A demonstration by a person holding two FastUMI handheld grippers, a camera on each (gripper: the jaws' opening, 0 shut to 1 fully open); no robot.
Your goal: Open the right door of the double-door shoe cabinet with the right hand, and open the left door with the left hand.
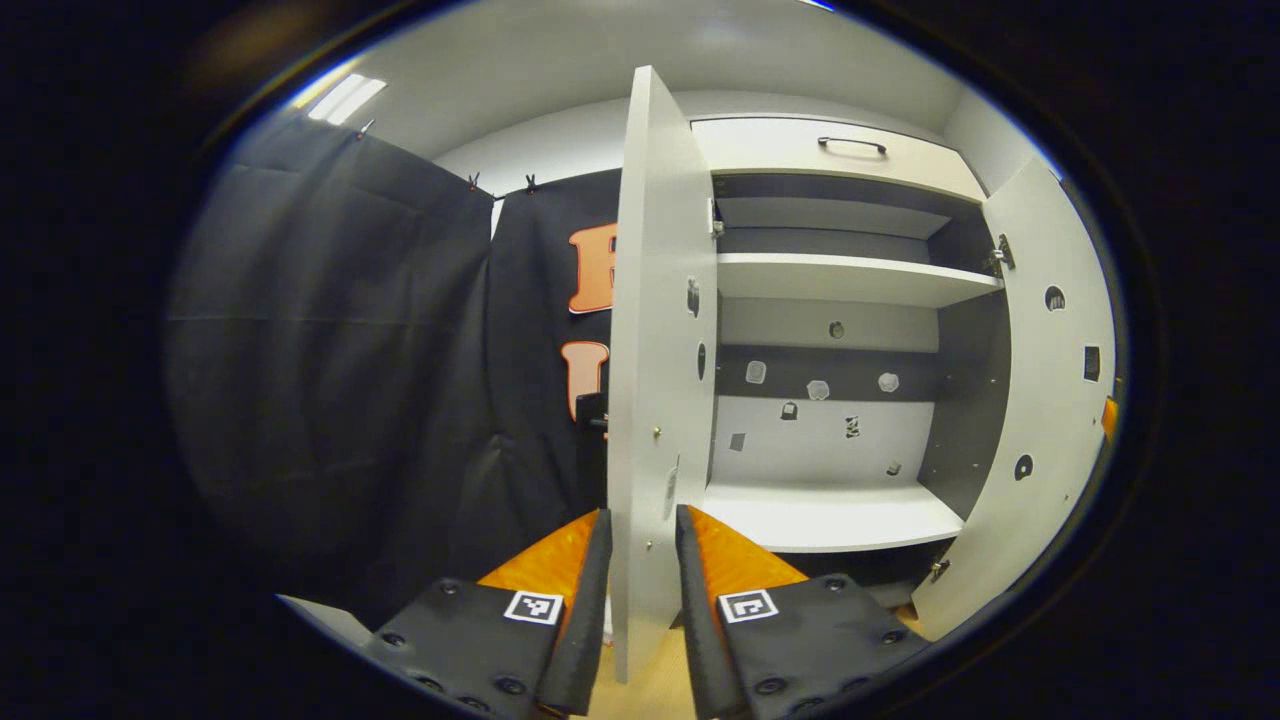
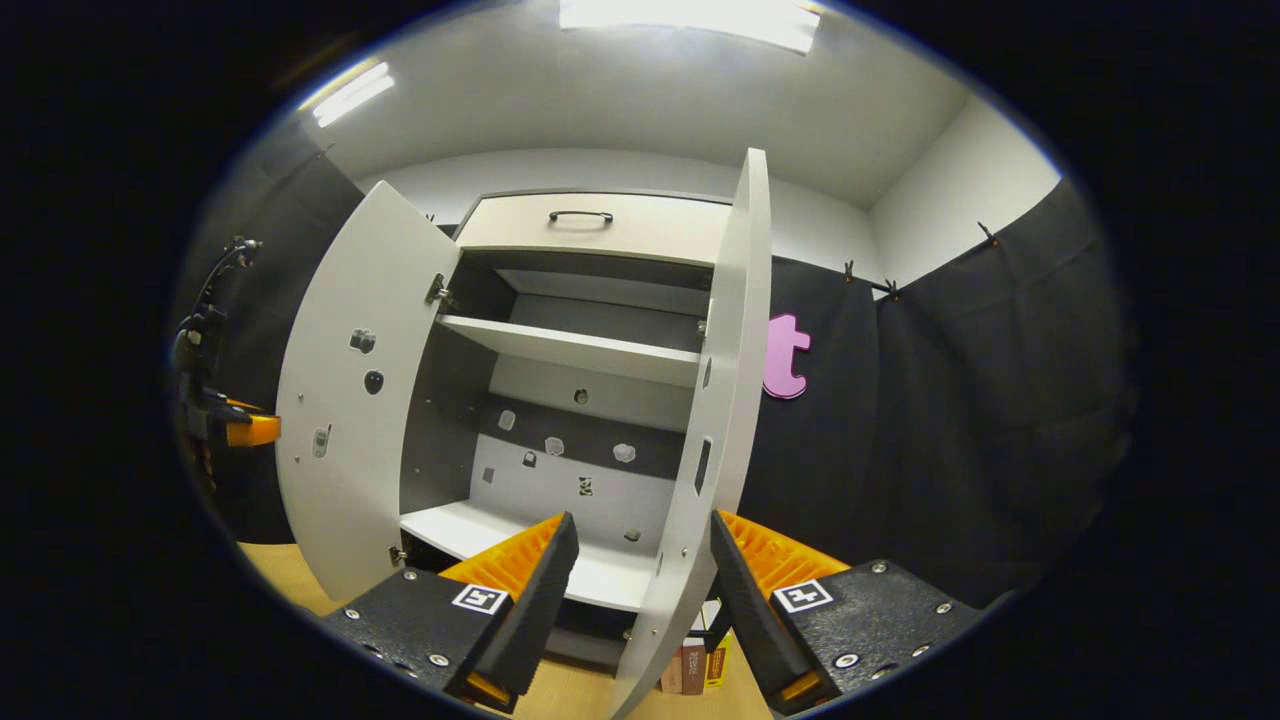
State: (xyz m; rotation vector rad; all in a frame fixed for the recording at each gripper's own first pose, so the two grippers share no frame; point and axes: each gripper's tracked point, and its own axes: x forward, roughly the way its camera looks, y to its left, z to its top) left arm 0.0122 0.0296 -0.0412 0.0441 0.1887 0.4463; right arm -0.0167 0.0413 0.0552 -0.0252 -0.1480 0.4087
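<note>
Both doors swung open. My left gripper (image 1: 642, 530) clamps left door (image 1: 655, 330) edge, 6 o'clock; right gripper (image 2: 645, 545) straddles right door (image 2: 720, 400), contact unclear.

Pale wood floor (image 2: 560, 695) under the shoe cabinet (image 2: 590, 225), with perhaps some boxes (image 2: 695, 665) at its foot.

No readable word, brand or number stands on the shoe cabinet (image 1: 830, 300) or its doors in either view. The only signs are square black-and-white coded markers, one on each finger of the left claw (image 1: 643, 530) in the left gripper view and one on each finger of the right claw (image 2: 640, 540) in the right gripper view. Beneath the cabinet in the right gripper view stand some boxes (image 2: 695, 665) with print too small to read.
</note>
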